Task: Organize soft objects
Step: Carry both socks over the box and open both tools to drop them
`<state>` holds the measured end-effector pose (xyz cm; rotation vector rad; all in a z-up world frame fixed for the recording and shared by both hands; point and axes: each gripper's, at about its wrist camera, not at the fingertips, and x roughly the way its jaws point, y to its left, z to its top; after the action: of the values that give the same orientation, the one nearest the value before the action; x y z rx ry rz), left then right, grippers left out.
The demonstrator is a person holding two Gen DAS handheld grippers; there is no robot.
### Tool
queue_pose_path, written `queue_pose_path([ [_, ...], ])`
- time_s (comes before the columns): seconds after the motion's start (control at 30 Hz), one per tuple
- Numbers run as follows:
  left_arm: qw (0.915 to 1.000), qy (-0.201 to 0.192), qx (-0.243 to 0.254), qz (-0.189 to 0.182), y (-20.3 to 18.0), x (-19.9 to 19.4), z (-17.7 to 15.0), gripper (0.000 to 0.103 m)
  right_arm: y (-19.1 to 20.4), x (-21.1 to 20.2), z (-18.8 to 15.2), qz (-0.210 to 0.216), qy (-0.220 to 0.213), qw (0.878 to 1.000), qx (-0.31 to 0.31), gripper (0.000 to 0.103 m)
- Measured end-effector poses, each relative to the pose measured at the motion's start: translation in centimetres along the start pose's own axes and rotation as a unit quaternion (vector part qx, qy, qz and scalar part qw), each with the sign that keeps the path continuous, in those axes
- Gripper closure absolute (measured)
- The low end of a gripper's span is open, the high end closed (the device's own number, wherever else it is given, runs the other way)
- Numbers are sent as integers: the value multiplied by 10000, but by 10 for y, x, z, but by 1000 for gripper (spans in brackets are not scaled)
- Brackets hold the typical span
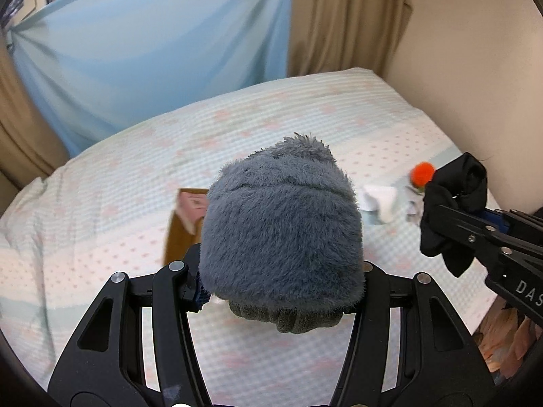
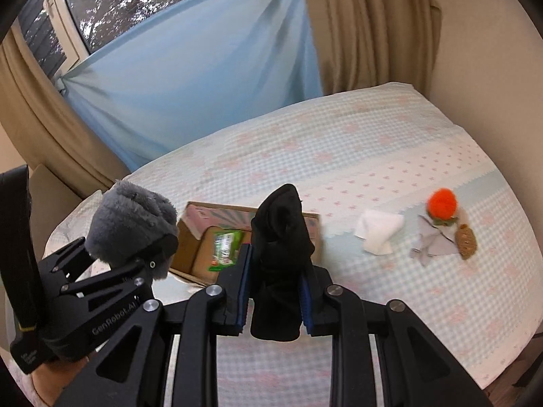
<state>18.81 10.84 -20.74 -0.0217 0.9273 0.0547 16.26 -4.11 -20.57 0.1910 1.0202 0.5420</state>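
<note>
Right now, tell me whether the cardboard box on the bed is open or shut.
Open. The cardboard box has its top flaps up, and a green packet shows inside.

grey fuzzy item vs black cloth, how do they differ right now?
The grey fuzzy item is bulky and furry; the black cloth is thin, smooth and limp. The fuzzy item sits in the left gripper, the cloth in the right gripper. Both are held above the bed.
</note>
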Motion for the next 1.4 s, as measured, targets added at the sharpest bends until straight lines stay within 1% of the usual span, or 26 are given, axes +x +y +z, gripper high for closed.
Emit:
queue_pose_path([
  [0.23, 9988, 357, -329, 108, 64, 43, 9, 52, 43, 55, 21, 116, 360, 9990, -221, 80],
  [0.37, 9965, 637, -523, 138, 89, 76, 9, 52, 59, 97, 29, 146, 677, 9969, -382, 80],
  [0.47, 9946, 842, -585, 135, 97, 105, 7, 52, 66, 134, 31, 159, 1019, 9939, -393, 80],
  [0.6, 9919, 1148, -526, 160, 104, 141, 0, 52, 67, 173, 33, 150, 1411, 9891, -400, 80],
  [0.7, 9891, 1407, -417, 140, 104, 166, -10, 52, 64, 204, 33, 181, 1732, 9844, -268, 80],
  [0.8, 9848, 1718, -239, 106, 99, 190, -24, 52, 58, 233, 33, 203, 2083, 9778, -136, 80],
  [0.87, 9819, 1886, -118, 104, 97, 203, -35, 52, 52, 252, 29, 124, 2362, 9716, -59, 80],
  [0.93, 9797, 2003, -36, 92, 93, 210, -41, 52, 47, 267, 26, 181, 2575, 9661, 101, 80],
  [1.03, 9778, 2095, 74, 77, 88, 215, -46, 52, 40, 278, 22, 169, 2710, 9621, 233, 80],
  [1.13, 9757, 2169, 229, 184, 84, 218, -47, 52, 38, 283, 22, 222, 2765, 9602, 325, 80],
  [1.17, 9759, 2154, 276, 206, 83, 217, -46, 50, 38, 283, 23, 256, 2778, 9597, 337, 80],
  [1.2, 9767, 2113, 323, 208, 83, 215, -44, 41, 38, 283, 24, 279, 2763, 9600, 352, 80],
  [1.23, 9781, 2032, 403, 203, 80, 211, -41, 23, 39, 283, 25, 290, 2732, 9609, 355, 77],
  [1.27, 9789, 1977, 465, 214, 80, 209, -38, 12, 39, 282, 26, 317, 2704, 9616, 341, 56],
  [1.3, 9793, 1947, 498, 239, 79, 207, -36, 1, 39, 282, 27, 362, 2667, 9625, 331, 17],
  [1.33, 9798, 1918, 523, 240, 79, 205, -35, 0, 38, 280, 28, 389, 2620, 9637, 324, 1],
  [1.4, 9790, 1968, 503, 174, 79, 204, -36, 0, 35, 277, 26, 408, 2573, 9649, 332, 0],
])
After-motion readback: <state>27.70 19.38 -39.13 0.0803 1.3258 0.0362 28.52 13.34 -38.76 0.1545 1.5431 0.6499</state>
